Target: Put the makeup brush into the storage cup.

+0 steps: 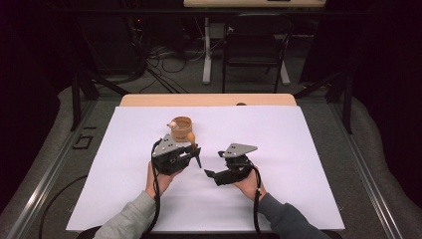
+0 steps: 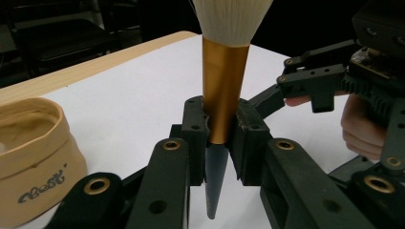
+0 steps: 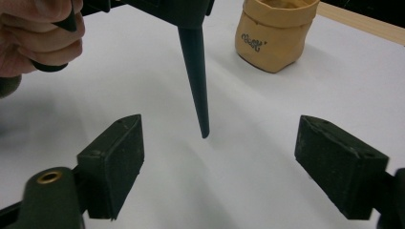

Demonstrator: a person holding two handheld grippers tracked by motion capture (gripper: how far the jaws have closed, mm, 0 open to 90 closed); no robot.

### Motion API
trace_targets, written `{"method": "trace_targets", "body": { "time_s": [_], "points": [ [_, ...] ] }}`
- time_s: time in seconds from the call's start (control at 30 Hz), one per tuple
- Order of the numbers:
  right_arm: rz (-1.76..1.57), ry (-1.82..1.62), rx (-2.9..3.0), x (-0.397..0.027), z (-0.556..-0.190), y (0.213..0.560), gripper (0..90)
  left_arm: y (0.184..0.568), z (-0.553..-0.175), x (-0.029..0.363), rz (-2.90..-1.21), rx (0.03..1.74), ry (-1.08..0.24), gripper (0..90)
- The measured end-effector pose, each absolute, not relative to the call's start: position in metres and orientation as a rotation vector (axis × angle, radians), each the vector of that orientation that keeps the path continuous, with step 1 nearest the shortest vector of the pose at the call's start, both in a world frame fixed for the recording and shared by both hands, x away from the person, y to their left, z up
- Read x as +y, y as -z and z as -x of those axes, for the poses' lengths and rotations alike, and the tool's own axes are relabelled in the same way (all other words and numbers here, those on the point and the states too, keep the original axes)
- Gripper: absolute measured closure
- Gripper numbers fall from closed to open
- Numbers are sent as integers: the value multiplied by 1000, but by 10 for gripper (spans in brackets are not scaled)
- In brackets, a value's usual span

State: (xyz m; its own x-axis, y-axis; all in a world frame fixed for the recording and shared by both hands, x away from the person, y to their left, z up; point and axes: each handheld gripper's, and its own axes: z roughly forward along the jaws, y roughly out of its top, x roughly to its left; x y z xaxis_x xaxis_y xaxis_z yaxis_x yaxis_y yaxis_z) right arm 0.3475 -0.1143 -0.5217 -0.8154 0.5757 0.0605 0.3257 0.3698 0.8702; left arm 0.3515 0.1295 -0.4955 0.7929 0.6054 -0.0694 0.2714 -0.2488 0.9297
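A white sheet [image 1: 278, 189] covers the wooden table [image 1: 209, 100], with a dark chair [image 1: 256, 47] beyond.

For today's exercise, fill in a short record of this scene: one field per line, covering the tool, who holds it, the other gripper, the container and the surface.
tool: makeup brush, gold ferrule, dark tapered handle, pale bristles
held by: left gripper, jaws shut on the ferrule
brush pose: upright in the left gripper view, handle tip clear of the sheet
other gripper: right gripper, jaws open, nothing between them
container: tan fabric pouch, open top, standing beyond the brush
surface: white sheet on a wooden table
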Motion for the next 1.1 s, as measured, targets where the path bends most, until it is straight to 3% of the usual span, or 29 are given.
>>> {"method": "trace_targets", "body": {
  "time_s": [0.6,1.1],
  "points": [
    [-816,-1406,2339,-144,-346,511,4,493,-355,139,-1872,678,-434,781],
    [-839,-1394,2296,-158,-341,507,0,492,-358,148,-1891,690,-478,781]
  ]
}}
